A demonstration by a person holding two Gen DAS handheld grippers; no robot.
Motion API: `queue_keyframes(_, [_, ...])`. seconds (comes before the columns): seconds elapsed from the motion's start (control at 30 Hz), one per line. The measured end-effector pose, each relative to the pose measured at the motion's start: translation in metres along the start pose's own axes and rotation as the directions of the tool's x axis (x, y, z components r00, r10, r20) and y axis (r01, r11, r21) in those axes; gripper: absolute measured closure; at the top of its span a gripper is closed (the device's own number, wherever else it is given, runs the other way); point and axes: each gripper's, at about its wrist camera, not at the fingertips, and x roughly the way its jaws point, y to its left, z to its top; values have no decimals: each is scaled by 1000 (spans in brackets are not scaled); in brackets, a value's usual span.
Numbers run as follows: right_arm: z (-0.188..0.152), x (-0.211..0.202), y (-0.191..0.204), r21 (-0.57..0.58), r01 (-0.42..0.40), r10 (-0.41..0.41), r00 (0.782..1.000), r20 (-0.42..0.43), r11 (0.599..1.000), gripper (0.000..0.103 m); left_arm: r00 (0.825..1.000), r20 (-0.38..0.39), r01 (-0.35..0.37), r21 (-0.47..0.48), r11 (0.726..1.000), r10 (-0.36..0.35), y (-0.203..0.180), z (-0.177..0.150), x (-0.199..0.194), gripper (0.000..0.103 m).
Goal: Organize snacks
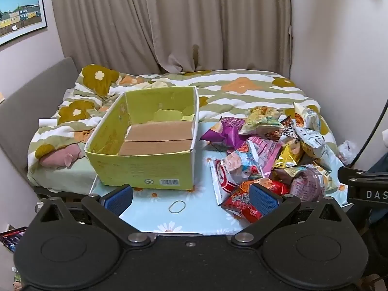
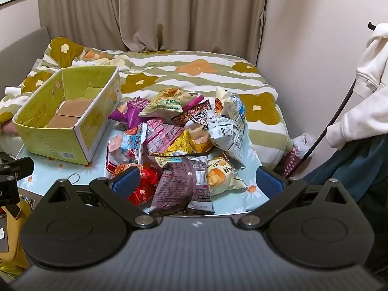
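Observation:
An empty yellow-green cardboard box [image 1: 145, 165] [image 2: 53, 143] stands open-topped on a small table [image 1: 191, 220] [image 2: 232, 201] with a daisy-print cover. To its right lies a loose heap of several snack packets [image 1: 271, 155] [image 2: 184, 133]: a red one [image 1: 242, 203] [image 2: 143, 189] at the front, a dark purple one [image 2: 186, 184] and a bread pack [image 2: 220, 174]. My left gripper [image 1: 191, 198] hangs open over the table's near edge, below the box, with nothing between its blue pads. My right gripper [image 2: 197, 181] is open above the front of the heap, touching nothing.
A rubber band [image 1: 177, 206] [image 2: 74, 178] lies on the table in front of the box. Behind the table is a bed with a flowered quilt [image 1: 242, 89] [image 2: 194, 70], curtains beyond. A person's white sleeve [image 2: 363, 101] and a black cable are at the right.

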Motion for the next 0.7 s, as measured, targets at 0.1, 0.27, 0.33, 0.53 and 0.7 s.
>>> queue_keyframes(0.1, [0,0,1,-2,0,0,1000,-5,1000,0,1000,7,-3,-6,1000,3,0,0,1,0])
queue_keyframes(0.27, [-1,1,1,-1,-4,4,1000,-6,1000,0,1000,14,-9,-18,1000,9,2,1,-2,0])
queue_keyframes(0.33, [-1,1,2,-2,2,-2,1000,-3,1000,0,1000,14,-9,-23,1000,10,2,0,-2,0])
queue_keyframes(0.53, [-1,2,1,-2,4,-4,1000,-4,1000,0,1000,19,-17,-16,1000,17,2,0,0,0])
queue_keyframes(0.7, [-1,2,1,-3,3,-3,1000,-4,1000,0,1000,16,-17,-9,1000,17,1,0,0,0])
